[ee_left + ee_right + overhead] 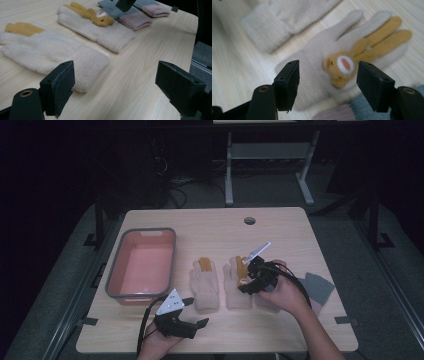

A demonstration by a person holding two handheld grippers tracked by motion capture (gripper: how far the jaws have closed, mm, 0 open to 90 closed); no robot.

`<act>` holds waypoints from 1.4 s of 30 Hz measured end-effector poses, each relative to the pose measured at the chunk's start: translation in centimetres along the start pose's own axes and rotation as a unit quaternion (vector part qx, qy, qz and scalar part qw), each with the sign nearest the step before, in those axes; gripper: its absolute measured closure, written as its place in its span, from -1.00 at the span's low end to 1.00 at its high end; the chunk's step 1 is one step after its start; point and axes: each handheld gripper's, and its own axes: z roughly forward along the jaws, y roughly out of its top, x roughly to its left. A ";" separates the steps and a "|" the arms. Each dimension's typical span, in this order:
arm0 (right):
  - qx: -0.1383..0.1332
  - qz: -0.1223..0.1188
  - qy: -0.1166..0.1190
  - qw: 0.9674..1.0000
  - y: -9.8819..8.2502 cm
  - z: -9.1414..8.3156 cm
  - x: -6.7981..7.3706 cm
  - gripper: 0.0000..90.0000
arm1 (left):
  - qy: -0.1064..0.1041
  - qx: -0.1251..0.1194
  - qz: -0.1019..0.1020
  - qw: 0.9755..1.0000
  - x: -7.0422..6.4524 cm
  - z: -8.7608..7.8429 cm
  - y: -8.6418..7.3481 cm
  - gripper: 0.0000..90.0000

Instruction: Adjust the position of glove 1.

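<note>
Two cream knit gloves with orange fingers lie side by side at the table's middle: the left glove (205, 282) (50, 50) (274, 22) and the right glove (236, 285) (100, 30) (319, 70). The right glove bears an orange bunny face (342, 65). My right gripper (246, 284) (328, 82) hovers open just over that bunny face, with nothing between its fingers. Near the front edge, my left gripper (196, 312) (115, 82) stands open and points toward the left glove's cuff, a short way off it.
A pink bin with a grey rim (172, 262) sits at the left of the table. Grey socks with pink cuffs (135, 20) (317, 287) lie right of the gloves, partly under the right hand. A cable hole (249, 220) is at the back.
</note>
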 end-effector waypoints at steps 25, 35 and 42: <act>0.058 0.010 -0.011 0.998 0.9 3.5 -1.7 -0.03 | 0.000 -0.005 -0.004 1.000 0.1 -0.2 0.0 -0.64; 0.075 0.002 -0.017 0.997 1.2 4.5 -1.6 0.08 | -0.002 -0.004 -0.005 1.000 0.1 -0.1 0.0 -0.65; 0.079 0.010 -0.015 0.997 1.2 4.6 -1.8 0.17 | -0.003 -0.002 -0.006 1.000 0.2 0.0 0.0 -0.64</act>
